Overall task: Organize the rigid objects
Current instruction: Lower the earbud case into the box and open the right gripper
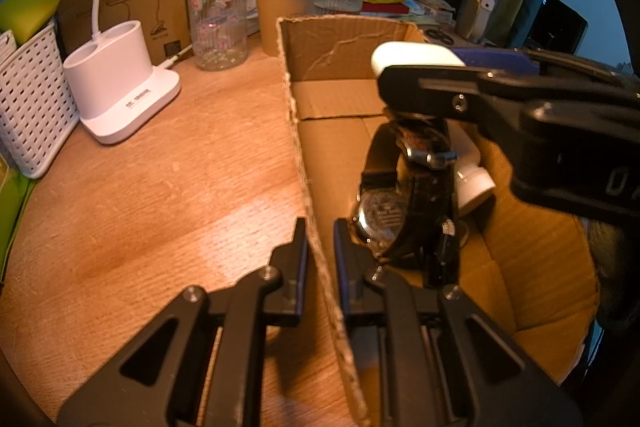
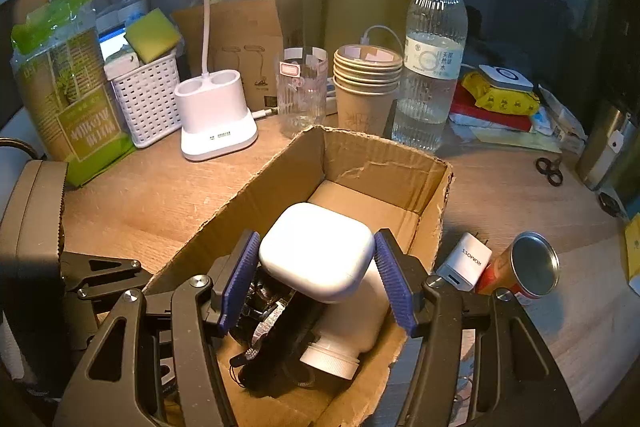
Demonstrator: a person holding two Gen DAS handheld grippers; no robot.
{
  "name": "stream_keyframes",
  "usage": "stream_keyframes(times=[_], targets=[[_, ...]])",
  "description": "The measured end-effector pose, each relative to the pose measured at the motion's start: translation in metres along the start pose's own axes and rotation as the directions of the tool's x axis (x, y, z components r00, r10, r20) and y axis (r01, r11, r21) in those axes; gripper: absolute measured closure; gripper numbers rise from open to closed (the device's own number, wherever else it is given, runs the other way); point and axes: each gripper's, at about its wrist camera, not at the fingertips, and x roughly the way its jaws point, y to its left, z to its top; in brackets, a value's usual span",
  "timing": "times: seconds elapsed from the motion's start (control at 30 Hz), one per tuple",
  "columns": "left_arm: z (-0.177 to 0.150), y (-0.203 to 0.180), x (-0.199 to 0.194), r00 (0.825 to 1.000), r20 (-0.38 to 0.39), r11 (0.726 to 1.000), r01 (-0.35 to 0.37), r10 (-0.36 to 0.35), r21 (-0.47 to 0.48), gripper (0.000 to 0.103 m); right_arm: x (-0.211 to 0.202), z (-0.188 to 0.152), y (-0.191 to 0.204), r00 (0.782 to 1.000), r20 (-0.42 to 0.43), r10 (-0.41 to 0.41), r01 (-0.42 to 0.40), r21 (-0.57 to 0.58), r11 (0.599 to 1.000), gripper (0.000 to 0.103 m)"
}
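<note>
An open cardboard box (image 2: 384, 167) sits on the wooden desk. My left gripper (image 1: 320, 251) is shut on the box's left wall (image 1: 298, 131), one finger on each side. Over the box, my right gripper (image 2: 318, 239) is shut on a white rounded earbud case (image 2: 316, 251), held between its blue pads (image 2: 240, 279). In the left wrist view the case (image 1: 416, 57) hangs above the box's contents. Inside lie a black wristwatch (image 1: 396, 207) and a white bottle (image 2: 344, 343) on its side.
A white charger (image 2: 466, 261) and a red can (image 2: 524, 267) lie just right of the box. Behind it stand stacked paper cups (image 2: 366, 87), a water bottle (image 2: 432, 59), a glass (image 2: 302, 91), a white lamp base (image 2: 216, 119) and a white basket (image 2: 148, 95). Scissors (image 2: 550, 171) lie at the right.
</note>
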Motion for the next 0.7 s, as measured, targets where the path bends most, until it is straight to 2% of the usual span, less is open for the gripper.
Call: stream_keyframes(times=[0.07, 0.13, 0.2, 0.7], targets=[[0.000, 0.001, 0.000, 1.000, 0.000, 1.000, 0.000, 0.000, 0.000, 0.090, -0.001, -0.001, -0.002, 1.000, 0.004, 0.002, -0.002, 0.008, 1.000, 0.040], [0.000, 0.000, 0.000, 1.000, 0.000, 1.000, 0.000, 0.000, 0.000, 0.090, -0.004, -0.001, -0.003, 1.000, 0.024, 0.003, -0.003, 0.015, 1.000, 0.034], [0.000, 0.000, 0.000, 1.000, 0.000, 1.000, -0.001, 0.001, -0.001, 0.090, -0.008, 0.000, -0.005, 0.999, 0.040, 0.002, -0.003, 0.021, 1.000, 0.033], [-0.001, 0.000, 0.000, 1.000, -0.001, 1.000, -0.002, 0.002, -0.002, 0.090, -0.021, -0.013, -0.019, 0.998, 0.060, -0.010, 0.005, 0.074, 0.997, 0.033]])
